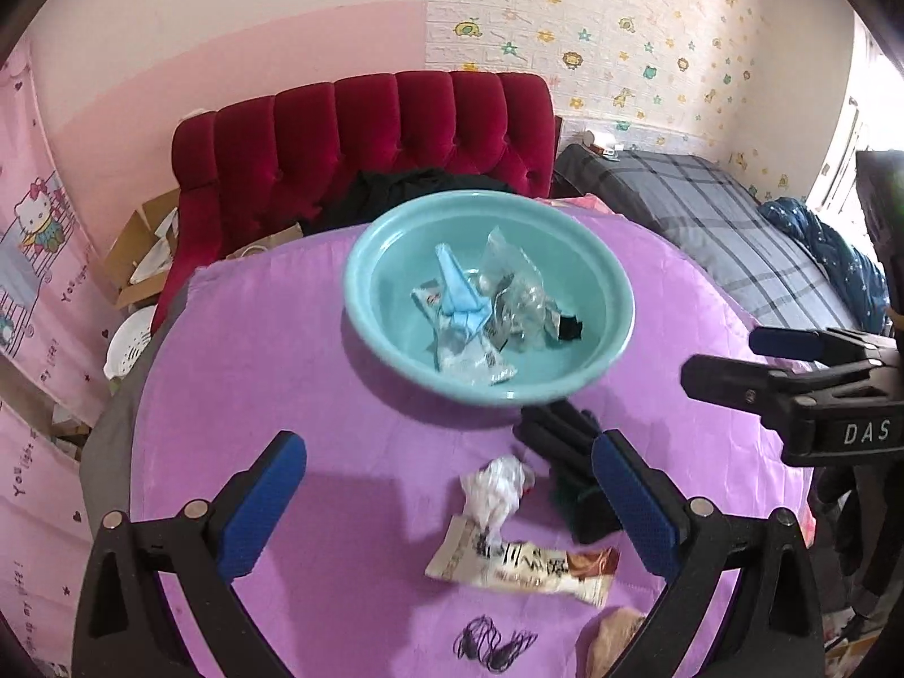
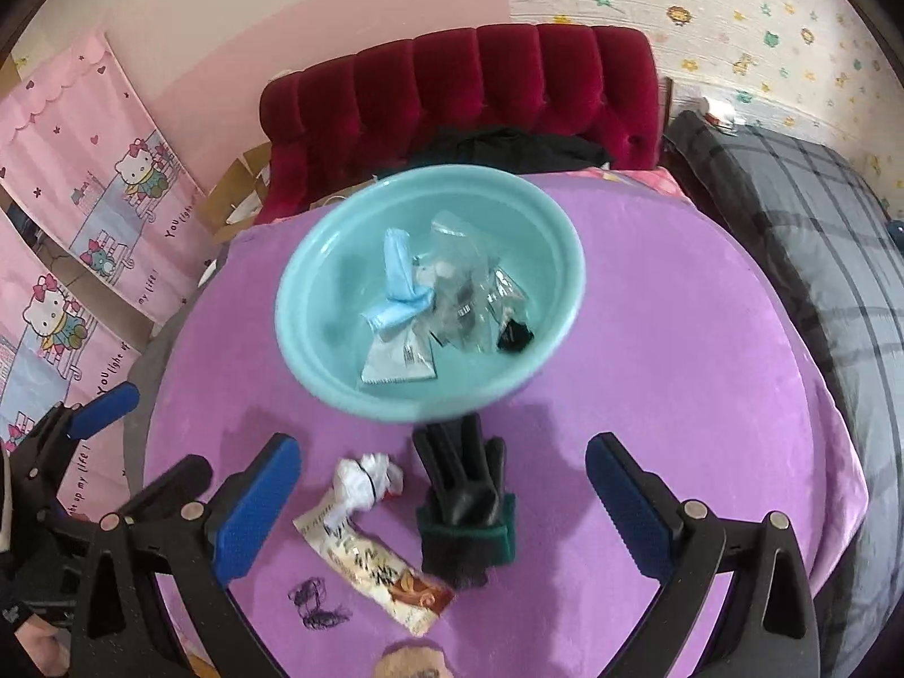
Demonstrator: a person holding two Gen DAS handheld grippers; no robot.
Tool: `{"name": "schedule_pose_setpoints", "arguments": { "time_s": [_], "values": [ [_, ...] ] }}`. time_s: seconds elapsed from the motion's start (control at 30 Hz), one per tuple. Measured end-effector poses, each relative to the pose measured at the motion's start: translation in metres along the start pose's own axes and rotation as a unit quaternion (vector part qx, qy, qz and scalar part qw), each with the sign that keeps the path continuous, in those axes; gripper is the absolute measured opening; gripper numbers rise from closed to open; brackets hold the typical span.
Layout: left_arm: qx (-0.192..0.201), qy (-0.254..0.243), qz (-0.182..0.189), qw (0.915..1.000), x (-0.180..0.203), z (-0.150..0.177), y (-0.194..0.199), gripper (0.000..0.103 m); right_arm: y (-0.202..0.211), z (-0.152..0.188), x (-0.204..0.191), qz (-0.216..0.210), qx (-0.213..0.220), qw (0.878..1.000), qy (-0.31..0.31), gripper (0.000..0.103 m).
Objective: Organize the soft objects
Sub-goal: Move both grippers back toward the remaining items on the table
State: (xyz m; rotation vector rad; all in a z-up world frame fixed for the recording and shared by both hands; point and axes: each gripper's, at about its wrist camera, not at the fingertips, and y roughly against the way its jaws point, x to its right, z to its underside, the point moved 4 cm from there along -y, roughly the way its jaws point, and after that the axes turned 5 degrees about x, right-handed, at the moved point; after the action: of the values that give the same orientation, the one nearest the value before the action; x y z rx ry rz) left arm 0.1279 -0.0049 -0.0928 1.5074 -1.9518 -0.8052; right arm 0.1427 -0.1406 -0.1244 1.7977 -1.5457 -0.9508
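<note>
Both grippers, left gripper [image 1: 449, 505] and right gripper [image 2: 443, 500], hover with fingers apart, holding nothing. Only right wrist view shows the whole black glove [image 2: 464, 500] at center, below the bowl [image 2: 316, 361]; left view half-hides it.

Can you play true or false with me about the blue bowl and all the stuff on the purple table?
1. The teal bowl already has things in it, like a blue face mask. True.
2. The black glove is inside the bowl. False: it lies on the purple cloth, just in front of the bowl.
3. The right gripper is squeezing the snack wrapper. False: its jaws are wide open and hold nothing.
4. The left gripper is open too. True.
5. A crumpled white bag sits beside the glove. True.
6. The bowl is upside down. False: it stands upright, open side up.
</note>
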Motion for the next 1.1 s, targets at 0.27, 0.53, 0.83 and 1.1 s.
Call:
{"name": "schedule_pose_setpoints", "arguments": {
  "time_s": [0.27,0.53,0.83,1.1],
  "values": [
    [-0.01,-0.005,-0.002,0.9999,-0.002,0.047,0.014,0.103,0.014,0.054,0.0,0.023,-0.012,1.0,0.0,0.103],
    [-0.029,0.003,0.001,0.9996,-0.004,0.092,0.017,0.103,0.015,0.108,-0.005,0.02,-0.039,0.999,0.002,0.103],
    [-0.059,0.007,0.007,0.9982,-0.004,0.139,0.006,0.103,-0.003,0.162,0.003,0.022,-0.077,0.997,0.002,0.103],
    [-0.089,0.023,0.009,0.9957,-0.006,0.166,-0.009,0.103,-0.029,0.201,0.003,0.017,-0.128,0.992,-0.003,0.103]
  ]
}}
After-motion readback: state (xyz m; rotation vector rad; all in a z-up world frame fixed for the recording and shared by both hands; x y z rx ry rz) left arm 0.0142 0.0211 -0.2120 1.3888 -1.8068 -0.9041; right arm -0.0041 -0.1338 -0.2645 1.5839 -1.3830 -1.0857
